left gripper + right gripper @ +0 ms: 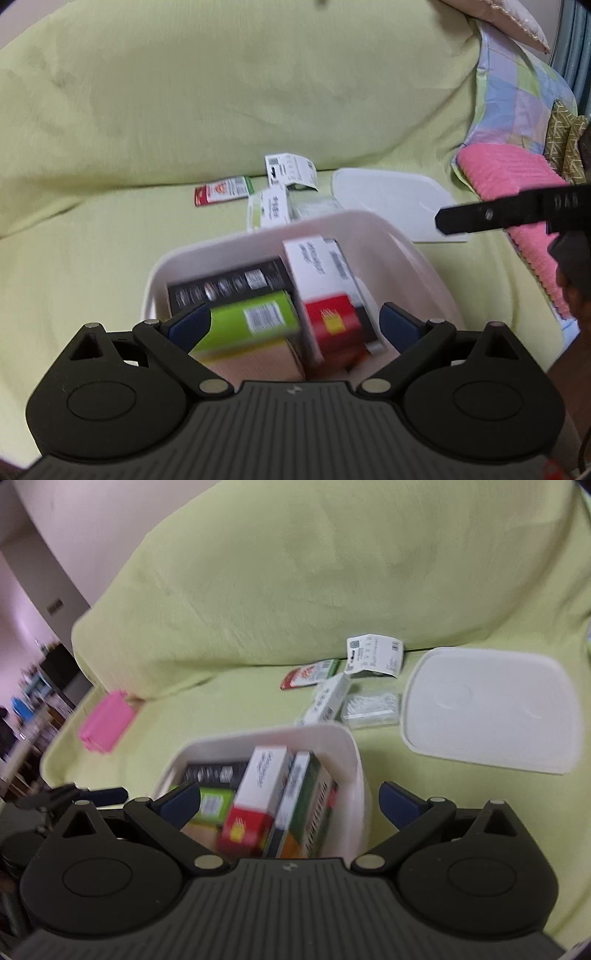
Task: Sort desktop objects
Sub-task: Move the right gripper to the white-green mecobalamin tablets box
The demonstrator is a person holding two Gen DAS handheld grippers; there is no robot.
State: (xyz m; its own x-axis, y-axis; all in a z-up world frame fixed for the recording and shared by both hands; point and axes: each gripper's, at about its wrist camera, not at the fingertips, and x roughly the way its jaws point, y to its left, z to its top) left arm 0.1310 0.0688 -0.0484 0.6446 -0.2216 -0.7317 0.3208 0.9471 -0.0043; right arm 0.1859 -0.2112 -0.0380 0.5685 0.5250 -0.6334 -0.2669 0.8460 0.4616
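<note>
Several boxes: cartons stand packed on end in the white bin [413,266], among them a green box [255,321], a black box [229,286] and a white box with a red end [325,291].
Loose items: you have four pieces left on the green cover [258,590] behind the bin: a red-and-green packet [308,674], a white hang-card pack [373,654], a long white carton [327,699] and a clear pouch [371,705].
Handling: judge these as light, stiff card; the cartons should take a squeeze across their narrow faces. The clear pouch looks soft and slippery, so take it by an edge.
Thin pieces: the packet and the card pack lie nearly flat on soft cloth; you may need to press one finger under an edge.
Lid: the white lid [487,709] rests flat to the right of the loose items, apart from the bin.
Left gripper [293,325]: fingers spread wide above the bin, holding nothing.
Right gripper [291,805]: fingers likewise spread and empty, over the bin's near edge.
Surroundings: pink towel [509,173] at the right, pink object [105,725] at the far left.
Caution: motion blur hides the printing on the boxes.
</note>
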